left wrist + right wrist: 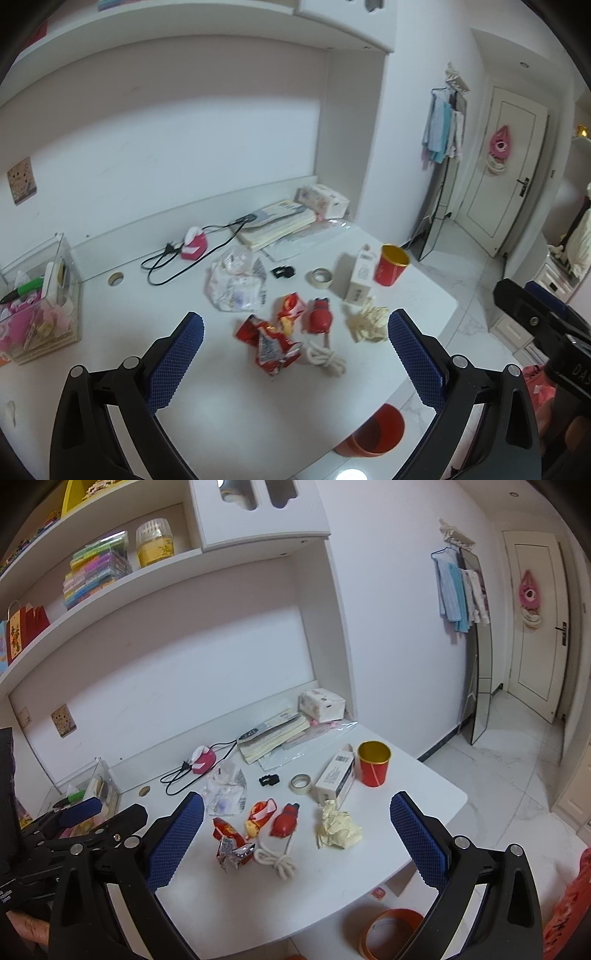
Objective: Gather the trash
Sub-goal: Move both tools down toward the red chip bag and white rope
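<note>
Nearby on the white desk (pixel 229 406), a crumpled red snack wrapper (pixel 271 341) lies with its long axis running from far-left to near-right, silver inner foil showing at its torn near end. It sits ahead of the left gripper (pixel 295 354), between its blue pads, not touching them; those jaws gape wide. Right of it lies crumpled yellowish paper (pixel 338 829), ahead of the right gripper (pixel 297 836), likewise spread and empty. An orange bin (pixel 391 928) stands on the floor below the desk edge.

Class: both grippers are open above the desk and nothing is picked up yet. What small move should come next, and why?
Probably lower the right gripper onto the crumpled yellow paper. It lies loose on the white desk, nearest that gripper's side, and the orange bin waits on the floor just below the desk edge. The left gripper holds nothing either.
</note>
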Tool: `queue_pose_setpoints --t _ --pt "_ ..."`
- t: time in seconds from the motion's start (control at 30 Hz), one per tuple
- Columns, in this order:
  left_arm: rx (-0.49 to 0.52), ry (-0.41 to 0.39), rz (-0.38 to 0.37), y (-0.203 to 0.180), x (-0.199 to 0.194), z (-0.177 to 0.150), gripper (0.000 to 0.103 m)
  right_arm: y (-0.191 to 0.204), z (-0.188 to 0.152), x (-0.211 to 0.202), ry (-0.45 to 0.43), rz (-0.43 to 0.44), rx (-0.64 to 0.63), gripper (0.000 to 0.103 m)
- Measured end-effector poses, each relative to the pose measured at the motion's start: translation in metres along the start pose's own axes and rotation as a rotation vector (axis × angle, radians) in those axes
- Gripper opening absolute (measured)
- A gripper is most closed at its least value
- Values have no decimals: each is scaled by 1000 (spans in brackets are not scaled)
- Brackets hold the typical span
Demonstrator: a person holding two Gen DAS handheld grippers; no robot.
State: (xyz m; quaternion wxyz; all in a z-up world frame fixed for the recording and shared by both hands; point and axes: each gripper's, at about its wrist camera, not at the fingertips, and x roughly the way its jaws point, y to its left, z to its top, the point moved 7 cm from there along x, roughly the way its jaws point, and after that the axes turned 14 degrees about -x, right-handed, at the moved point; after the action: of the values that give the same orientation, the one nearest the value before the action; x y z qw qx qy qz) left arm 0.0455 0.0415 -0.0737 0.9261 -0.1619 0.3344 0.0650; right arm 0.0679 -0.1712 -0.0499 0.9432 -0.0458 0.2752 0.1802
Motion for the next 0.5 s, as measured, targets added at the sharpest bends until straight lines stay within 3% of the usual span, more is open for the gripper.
queue_pose_setpoints --t 0.5 --pt "-17 189 66 40 56 -12 98 37 -21 56 109 116 -71 98"
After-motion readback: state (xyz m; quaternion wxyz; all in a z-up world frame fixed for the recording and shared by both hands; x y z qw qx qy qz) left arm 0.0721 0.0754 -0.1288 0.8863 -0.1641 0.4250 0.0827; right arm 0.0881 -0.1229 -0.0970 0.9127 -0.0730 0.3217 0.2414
